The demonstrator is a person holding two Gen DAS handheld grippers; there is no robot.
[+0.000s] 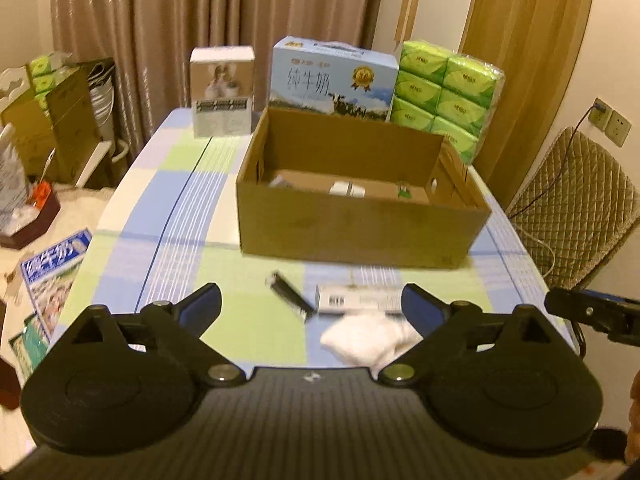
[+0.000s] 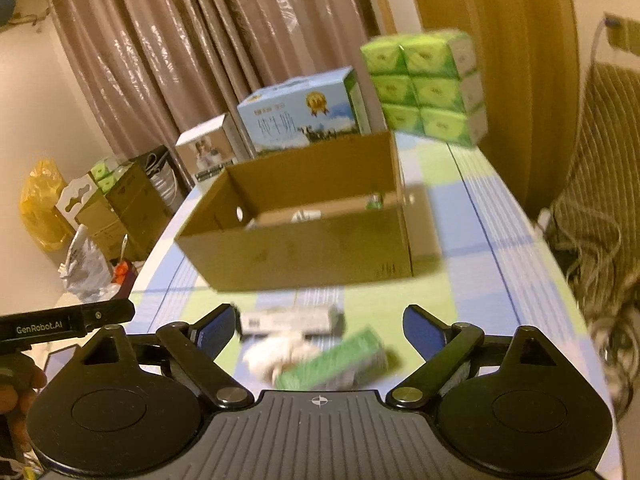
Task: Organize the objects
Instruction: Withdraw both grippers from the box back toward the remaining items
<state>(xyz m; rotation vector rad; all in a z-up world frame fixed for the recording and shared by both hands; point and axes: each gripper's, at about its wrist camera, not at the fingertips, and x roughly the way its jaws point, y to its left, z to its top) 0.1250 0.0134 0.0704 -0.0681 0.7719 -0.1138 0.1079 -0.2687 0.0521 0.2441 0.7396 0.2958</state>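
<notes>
An open cardboard box stands mid-table, also in the right wrist view, with a few small items inside. In front of it lie a black stick-shaped object, a white barcode box and a white crumpled cloth. The right wrist view shows the white box, the cloth and a green box. My left gripper is open above these items. My right gripper is open over the cloth and green box.
At the table's back stand a small white carton, a blue milk carton and a green tissue pack. A padded chair is on the right. Boxes and bags clutter the floor on the left.
</notes>
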